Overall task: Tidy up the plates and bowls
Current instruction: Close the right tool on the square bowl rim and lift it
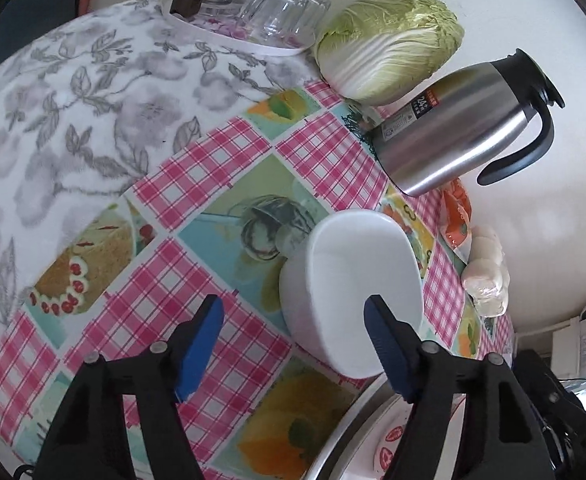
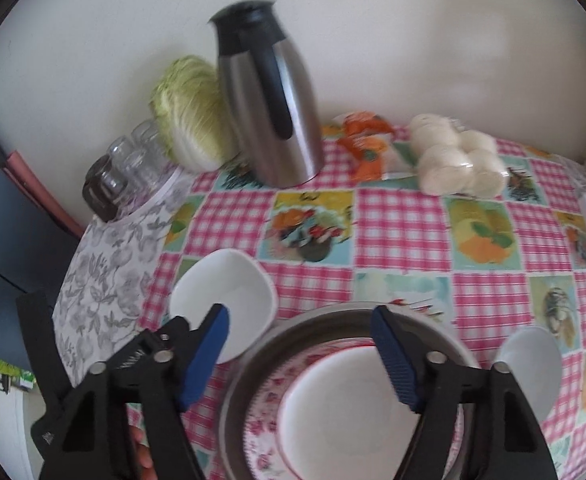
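Observation:
A white rounded-square bowl stands on the checked tablecloth. My left gripper is open, its right finger over the bowl's near rim and its left finger out over the cloth. The same bowl shows in the right wrist view, with the left gripper's black frame beside it. My right gripper is open and empty above a metal basin. The basin holds a pink flowered plate with a white bowl on it. Another white bowl sits to the right.
A steel thermos jug, a napa cabbage, upturned glasses on a tray, an orange packet and bagged white buns line the wall. A grey flowered cloth covers the table's left part.

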